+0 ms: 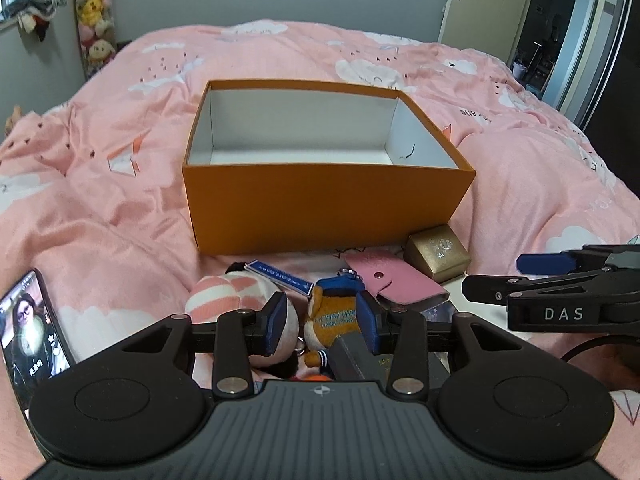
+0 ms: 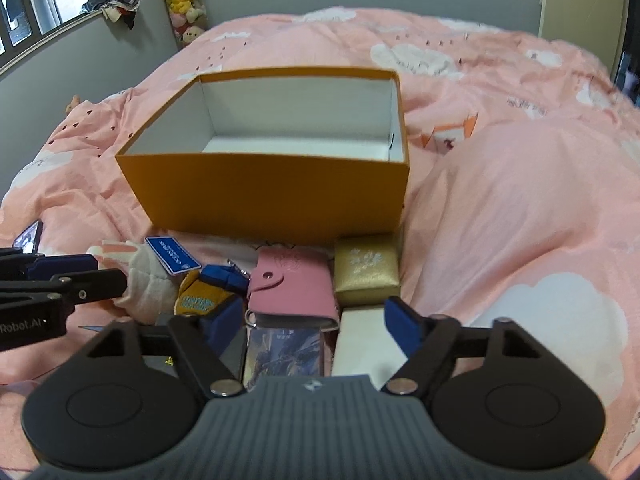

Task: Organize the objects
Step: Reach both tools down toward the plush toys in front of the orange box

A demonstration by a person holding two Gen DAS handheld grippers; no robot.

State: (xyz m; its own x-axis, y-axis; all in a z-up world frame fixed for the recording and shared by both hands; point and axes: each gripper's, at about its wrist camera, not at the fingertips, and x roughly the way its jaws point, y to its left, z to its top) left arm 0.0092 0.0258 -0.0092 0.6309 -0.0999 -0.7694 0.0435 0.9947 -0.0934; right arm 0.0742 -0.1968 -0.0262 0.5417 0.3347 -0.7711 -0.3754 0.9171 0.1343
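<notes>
The open orange box (image 1: 328, 208) lies broadside behind the clutter; both the left gripper (image 1: 322, 326) and right gripper (image 2: 316, 326) gape empty, and only the left view shows a phone (image 1: 30, 328).

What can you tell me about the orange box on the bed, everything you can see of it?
The orange box is a rectangular, lidless box that looks like cardboard, orange outside and white inside. It sits upright on the pink bedspread, open side up, with nothing visible inside apart from a small dark mark on its inner right wall. Small items lie along the foot of its near wall, among them a gold case; whether any touch it is unclear.
</notes>
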